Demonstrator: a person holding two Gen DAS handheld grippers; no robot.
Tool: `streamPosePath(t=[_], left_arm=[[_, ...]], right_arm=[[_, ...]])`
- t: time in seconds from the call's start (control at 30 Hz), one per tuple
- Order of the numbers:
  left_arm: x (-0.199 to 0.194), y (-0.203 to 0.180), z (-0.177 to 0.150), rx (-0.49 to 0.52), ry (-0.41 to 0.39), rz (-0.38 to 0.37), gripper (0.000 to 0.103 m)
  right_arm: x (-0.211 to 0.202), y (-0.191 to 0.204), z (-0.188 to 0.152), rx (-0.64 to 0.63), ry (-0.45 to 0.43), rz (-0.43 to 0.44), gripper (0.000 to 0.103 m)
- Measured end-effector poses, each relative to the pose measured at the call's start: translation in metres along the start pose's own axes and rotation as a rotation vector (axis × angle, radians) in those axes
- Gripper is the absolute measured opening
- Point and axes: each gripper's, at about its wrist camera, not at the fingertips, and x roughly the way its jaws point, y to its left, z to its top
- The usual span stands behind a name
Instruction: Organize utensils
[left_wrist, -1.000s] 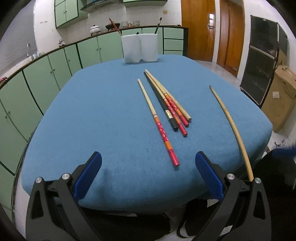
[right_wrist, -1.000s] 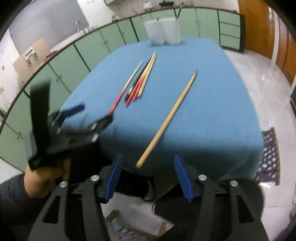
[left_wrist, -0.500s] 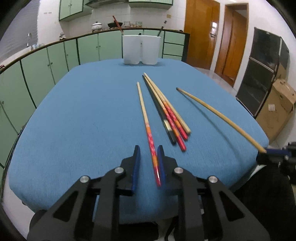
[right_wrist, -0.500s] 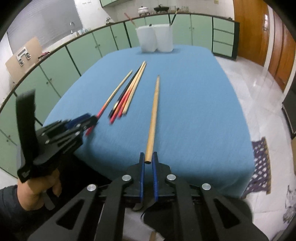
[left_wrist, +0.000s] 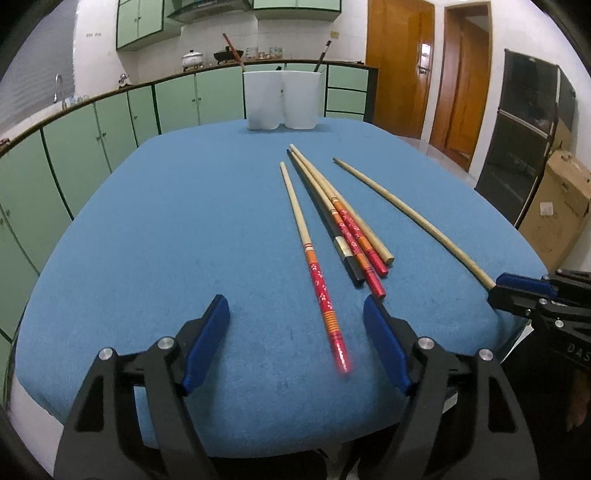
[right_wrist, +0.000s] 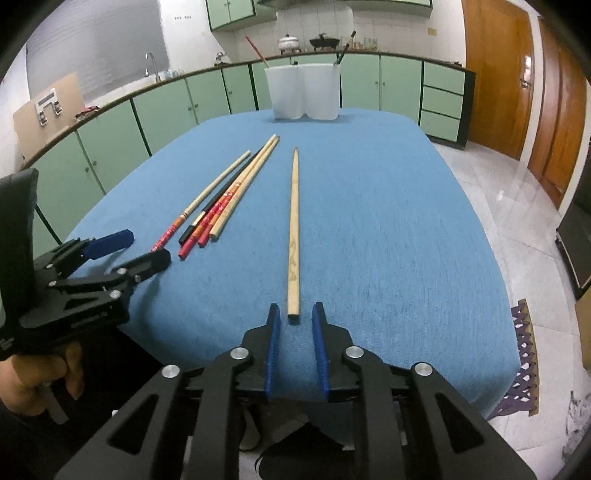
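Tabletop (left_wrist: 147, 229) under blue cloth carries everything, ringed by green cabinets (left_wrist: 74, 147). Two white holders (left_wrist: 282, 99) stand side by side at its far edge, a few sticks poking up from them. Nearer lie the chopsticks: a plain wooden chopstick (right_wrist: 293, 229), longest and apart on the right side, faint markings along its shaft visible only in the right wrist view; a tight bundle (left_wrist: 343, 225) of one black, two red-ended and one plain wooden; and just left of it a single red-ended chopstick (left_wrist: 314, 258) with orange bands and a pale tip.

Left claw (left_wrist: 295, 339) is released, its jaws having just been opening, with the red end lying on the cloth between the blue pads, touching neither. Right claw (right_wrist: 294, 325) is also released, jaws only narrowly apart after just opening, the plain chopstick's butt end between them with a gap either side. Only the right wrist view shows the hand (right_wrist: 33, 373) gripping the left tool.
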Motion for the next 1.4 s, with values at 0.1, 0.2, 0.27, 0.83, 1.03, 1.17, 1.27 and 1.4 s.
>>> streamPosePath(t=[0.1, 0.2, 0.27, 0.83, 1.03, 1.17, 1.27, 1.4], left_arm=[[-0.001, -0.003, 0.0, 0.015, -0.005, -0.005, 0.053], [-0.005, -0.005, -0.001, 0.016, 0.004, -0.017, 0.04], [-0.008, -0.006, -0.004, 0.009, 0.012, -0.017, 0.038], [-0.053, 0.014, 0.032, -0.13, -0.048, -0.081, 0.005], [-0.092, 0.027, 0.083, -0.129, -0.159, -0.086, 0.005], [-0.103, 0.034, 0.129, -0.09, -0.204, -0.1, 0.005], [-0.099, 0.042, 0.163, -0.088, -0.192, -0.137, 0.005], [-0.088, 0.048, 0.199, -0.065, -0.166, -0.167, 0.005]], right_arm=[[0.004, 0.005, 0.001, -0.027, -0.012, -0.024, 0.021], [0.004, 0.005, 0.001, -0.029, -0.01, -0.019, 0.019], [0.004, 0.003, 0.0, -0.018, -0.009, -0.011, 0.019], [-0.054, 0.006, 0.037, 0.024, -0.154, -0.005, 0.006], [-0.091, 0.01, 0.09, 0.011, -0.235, 0.017, 0.006], [-0.097, 0.01, 0.13, -0.023, -0.237, 0.024, 0.006], [-0.095, 0.012, 0.163, -0.06, -0.217, 0.021, 0.006], [-0.09, 0.014, 0.205, -0.094, -0.182, 0.029, 0.006]])
